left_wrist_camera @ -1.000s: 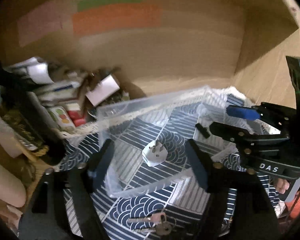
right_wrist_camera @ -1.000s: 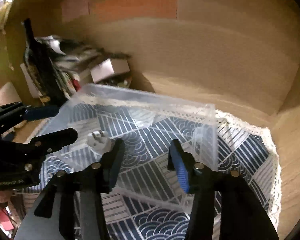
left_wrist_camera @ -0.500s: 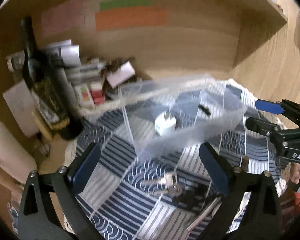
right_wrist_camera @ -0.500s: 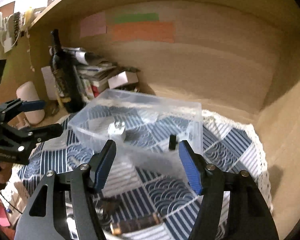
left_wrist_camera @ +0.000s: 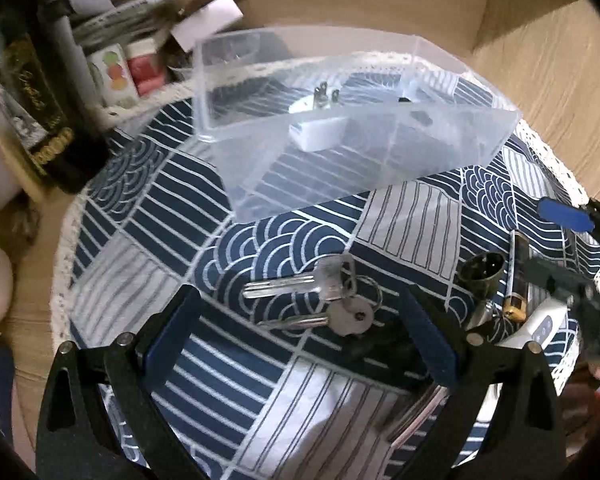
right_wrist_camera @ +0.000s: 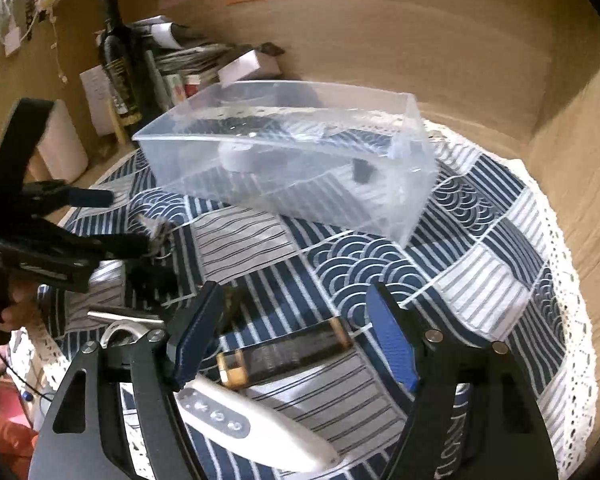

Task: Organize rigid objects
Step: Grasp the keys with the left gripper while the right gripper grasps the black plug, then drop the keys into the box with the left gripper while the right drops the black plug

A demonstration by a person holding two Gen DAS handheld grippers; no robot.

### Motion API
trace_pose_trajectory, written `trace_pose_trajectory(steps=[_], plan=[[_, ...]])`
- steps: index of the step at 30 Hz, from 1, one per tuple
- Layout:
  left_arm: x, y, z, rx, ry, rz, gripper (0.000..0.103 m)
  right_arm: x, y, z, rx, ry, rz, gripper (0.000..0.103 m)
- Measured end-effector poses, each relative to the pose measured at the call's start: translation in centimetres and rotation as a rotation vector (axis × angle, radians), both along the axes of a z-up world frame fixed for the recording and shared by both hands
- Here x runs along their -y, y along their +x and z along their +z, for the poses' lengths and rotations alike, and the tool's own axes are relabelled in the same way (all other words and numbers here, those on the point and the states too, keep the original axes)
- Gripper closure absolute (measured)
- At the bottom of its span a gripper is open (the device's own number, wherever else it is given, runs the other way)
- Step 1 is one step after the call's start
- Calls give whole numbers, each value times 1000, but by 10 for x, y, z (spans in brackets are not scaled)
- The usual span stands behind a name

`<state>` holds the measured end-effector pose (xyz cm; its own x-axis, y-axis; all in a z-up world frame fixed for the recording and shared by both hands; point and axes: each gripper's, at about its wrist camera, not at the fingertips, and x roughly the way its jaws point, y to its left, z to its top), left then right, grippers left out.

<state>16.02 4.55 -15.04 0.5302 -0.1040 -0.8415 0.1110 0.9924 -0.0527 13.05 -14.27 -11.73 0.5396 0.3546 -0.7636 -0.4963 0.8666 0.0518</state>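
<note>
Near the cloth's [left_wrist_camera: 284,400] front edge, both grippers [left_wrist_camera: 300,328] [right_wrist_camera: 296,332] are hovering wide open, empty; left should be straddling the keys [left_wrist_camera: 320,300] squarely.

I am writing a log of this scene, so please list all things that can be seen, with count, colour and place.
clear plastic box: one, transparent, far part of the cloth
plug adapter: one, white, inside the box
small black piece: one, inside the box
keys: one bunch, silver, on the cloth before the left gripper
battery: one, black and gold, between the right fingers
remote: one, white, near edge
round connector: one, dark, beside the keys
cloth: one, navy and white
bottle: one, dark, back left
left gripper: open
right gripper: open
</note>
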Motion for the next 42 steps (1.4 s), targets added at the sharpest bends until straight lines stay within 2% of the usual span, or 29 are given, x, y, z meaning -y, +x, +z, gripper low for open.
trace_pose_trajectory(steps=[3, 4, 6, 10, 17, 20, 25, 34, 42], plan=[[3, 8, -4, -14, -20, 6, 6, -7, -1, 0, -8, 16, 41, 32], [2, 10, -6, -25, -47, 8, 16, -10, -2, -1, -10, 18, 51, 33], [0, 12, -7, -22, -54, 21, 21, -15, -1, -3, -23, 23, 71, 35], [1, 11, -6, 4, -46, 39, 42, -25, 0, -9, -53, 34, 110, 40], [-7, 4, 0, 39, -71, 57, 42, -39, 4, -25, -124, 33, 159, 63], [-11, -4, 11, 80, -64, 69, 42, -39, 5, -24, -127, 35, 156, 73], [-14, -13, 35, 157, -67, 72, 42, -34, 3, -13, -80, 56, 120, 73], [-11, -24, 88, 320, -74, 72, 42, -24, 10, 26, 50, 103, 62, 73], [-7, -14, 122, 405, -63, 75, 42, -18, 25, 68, 177, 127, 29, 73]])
